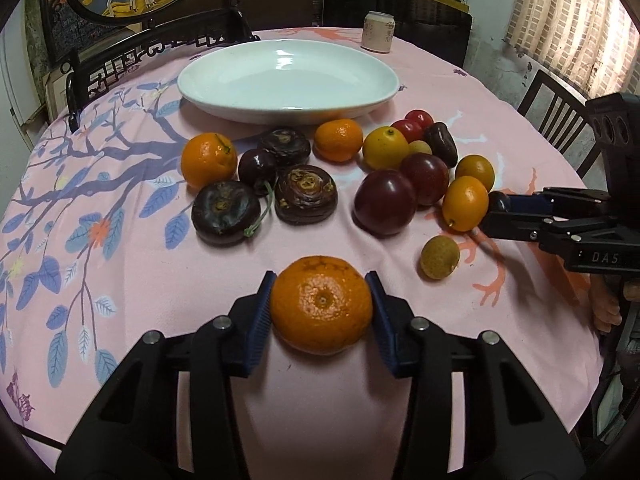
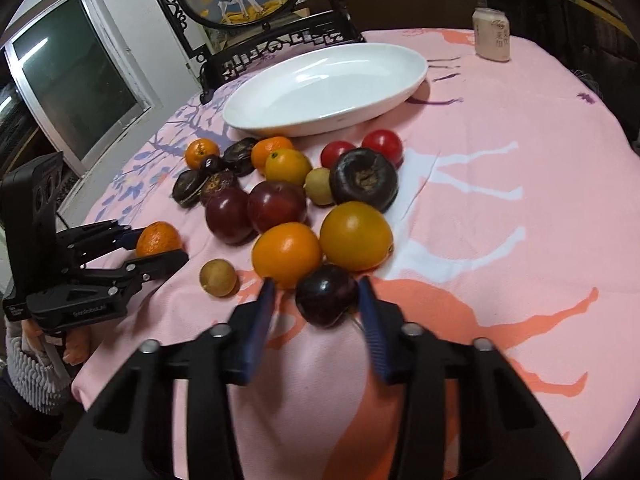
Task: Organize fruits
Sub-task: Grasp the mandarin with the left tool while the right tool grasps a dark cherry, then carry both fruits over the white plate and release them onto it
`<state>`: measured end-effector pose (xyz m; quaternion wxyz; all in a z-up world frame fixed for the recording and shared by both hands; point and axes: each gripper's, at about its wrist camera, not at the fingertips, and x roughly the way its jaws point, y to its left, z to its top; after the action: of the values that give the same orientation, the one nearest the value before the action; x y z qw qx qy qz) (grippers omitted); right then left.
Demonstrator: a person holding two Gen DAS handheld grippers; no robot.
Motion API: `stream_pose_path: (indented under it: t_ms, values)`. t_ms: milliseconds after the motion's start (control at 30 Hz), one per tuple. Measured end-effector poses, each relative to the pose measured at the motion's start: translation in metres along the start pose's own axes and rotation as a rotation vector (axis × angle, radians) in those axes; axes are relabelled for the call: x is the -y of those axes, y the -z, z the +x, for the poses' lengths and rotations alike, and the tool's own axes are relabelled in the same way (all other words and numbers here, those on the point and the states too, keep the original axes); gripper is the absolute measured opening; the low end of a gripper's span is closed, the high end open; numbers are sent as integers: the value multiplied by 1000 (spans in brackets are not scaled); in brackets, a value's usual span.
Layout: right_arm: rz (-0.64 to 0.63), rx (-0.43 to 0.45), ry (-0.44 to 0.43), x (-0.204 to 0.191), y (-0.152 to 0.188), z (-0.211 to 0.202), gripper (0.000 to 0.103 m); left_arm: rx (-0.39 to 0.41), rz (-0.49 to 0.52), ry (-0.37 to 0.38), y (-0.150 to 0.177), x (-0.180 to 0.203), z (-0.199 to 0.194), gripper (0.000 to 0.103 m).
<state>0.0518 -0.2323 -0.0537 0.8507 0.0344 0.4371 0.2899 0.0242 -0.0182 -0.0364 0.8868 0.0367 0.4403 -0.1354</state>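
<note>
My left gripper (image 1: pixel 322 292) is shut on a mandarin orange (image 1: pixel 322 304), its blue pads touching both sides; it also shows in the right wrist view (image 2: pixel 158 240). My right gripper (image 2: pixel 316 300) is open around a dark cherry (image 2: pixel 326 294), with gaps on both sides; the cherry rests on the cloth. A white oval dish (image 1: pixel 288 76) stands empty behind a pile of fruits: oranges, dark plums (image 1: pixel 384 202), water chestnuts (image 1: pixel 224 212) and red tomatoes (image 1: pixel 412 124).
A pink printed tablecloth (image 1: pixel 120 280) covers the round table. A drink can (image 1: pixel 378 32) stands at the far edge. A small longan (image 1: pixel 439 258) lies between the grippers. Dark carved chairs (image 1: pixel 120 64) stand behind the table.
</note>
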Motion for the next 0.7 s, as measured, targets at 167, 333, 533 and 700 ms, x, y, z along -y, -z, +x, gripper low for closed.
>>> stream_pose_path:
  t_ms: [167,333,533,700]
  values:
    - [-2,9,-5,-1,2,-11,31,10,-19,18,-12,-7,-6,45]
    - [-1,154,3,-4,-50,-43,31,86,-35,12,-66,-13,-18,45]
    - [43,193,18,-6,-134,13,31,83,-124,-13,-141,-38,26,45]
    - [115,183,-2,12,-151,52,45,69,-195,-27,-150,-62,57,46]
